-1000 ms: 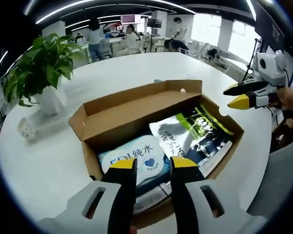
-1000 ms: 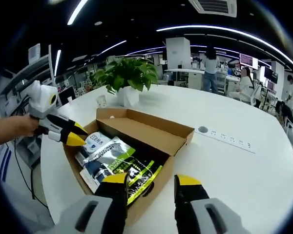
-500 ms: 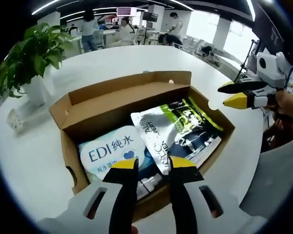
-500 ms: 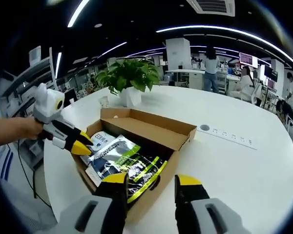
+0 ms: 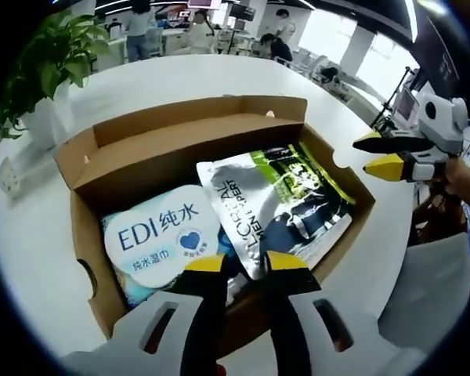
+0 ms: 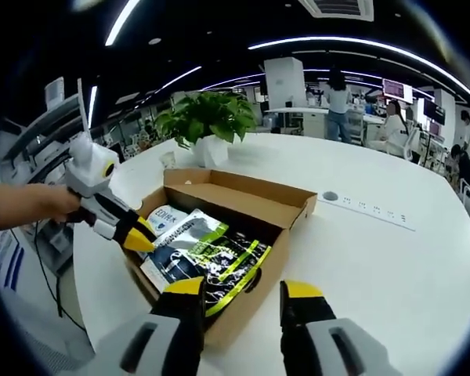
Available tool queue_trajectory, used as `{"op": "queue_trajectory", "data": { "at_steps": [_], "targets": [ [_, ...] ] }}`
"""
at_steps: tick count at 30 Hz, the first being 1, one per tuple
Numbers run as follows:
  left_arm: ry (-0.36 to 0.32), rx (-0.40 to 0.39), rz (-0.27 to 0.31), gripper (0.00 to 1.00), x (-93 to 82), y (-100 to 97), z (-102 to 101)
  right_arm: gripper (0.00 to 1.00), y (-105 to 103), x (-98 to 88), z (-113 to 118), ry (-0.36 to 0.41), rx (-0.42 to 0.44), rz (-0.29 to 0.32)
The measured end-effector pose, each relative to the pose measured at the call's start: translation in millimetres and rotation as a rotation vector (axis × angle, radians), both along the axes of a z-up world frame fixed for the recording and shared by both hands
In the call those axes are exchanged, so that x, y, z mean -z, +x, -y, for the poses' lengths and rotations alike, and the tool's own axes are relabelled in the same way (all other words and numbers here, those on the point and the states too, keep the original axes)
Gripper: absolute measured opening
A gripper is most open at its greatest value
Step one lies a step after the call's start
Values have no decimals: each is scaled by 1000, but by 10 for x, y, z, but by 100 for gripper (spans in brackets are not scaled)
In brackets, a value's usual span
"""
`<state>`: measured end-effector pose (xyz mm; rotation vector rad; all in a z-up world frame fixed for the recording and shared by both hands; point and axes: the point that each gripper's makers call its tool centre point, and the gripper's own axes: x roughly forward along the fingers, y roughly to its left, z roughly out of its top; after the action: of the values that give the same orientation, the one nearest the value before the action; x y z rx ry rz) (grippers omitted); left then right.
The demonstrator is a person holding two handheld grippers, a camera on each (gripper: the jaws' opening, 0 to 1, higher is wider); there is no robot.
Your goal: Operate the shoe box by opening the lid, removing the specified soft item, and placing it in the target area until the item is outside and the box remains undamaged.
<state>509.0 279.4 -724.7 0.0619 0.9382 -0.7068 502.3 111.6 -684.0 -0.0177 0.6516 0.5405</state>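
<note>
**Open box, both grippers free above it**

The box (image 5: 94, 168) sat open on a white table (image 5: 153, 82), its lid folded back on the far side. Inside lay two soft packs side by side: a blue and white wipes pack (image 5: 160, 235) marked "EDI" on the left, and a silver, green and black pouch (image 5: 278, 204) on the right, its edge overlapping the wipes pack. Both were still in the box.

In the left gripper view, the left gripper (image 5: 239, 266) hovered over the near edge of the box, its yellow-tipped jaws slightly apart and holding nothing, their tips above the seam where the two packs met. Whether they touched the packs could not be told. The right gripper (image 5: 384, 154) came in from the right, held by a hand, off the box's right wall, jaws parted and empty.

In the right gripper view, the right gripper (image 6: 245, 291) stood released over the near corner of the box (image 6: 243, 205), with the pouch (image 6: 215, 262) just beyond its tips. The left gripper (image 6: 141, 233) pointed down over the box's left end, near the wipes pack (image 6: 166, 217).

A plant (image 6: 204, 117) in a white pot stood on the table beyond the box.
</note>
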Motion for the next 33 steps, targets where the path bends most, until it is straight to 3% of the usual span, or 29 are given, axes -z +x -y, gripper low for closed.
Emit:
{"op": "queue_trajectory", "data": {
  "at_steps": [9,13,33],
  "targets": [
    [-26,-1,-21,13,17,10,57,34,-14,17,-12,15,1,-11],
    [-19,11,13,3,-16,28,39,34,-16,19,-17,18,1,-12],
    [-27,-26,53,0,-205,52,-151,34,-30,13,-277,5,-66,-12]
  ]
}}
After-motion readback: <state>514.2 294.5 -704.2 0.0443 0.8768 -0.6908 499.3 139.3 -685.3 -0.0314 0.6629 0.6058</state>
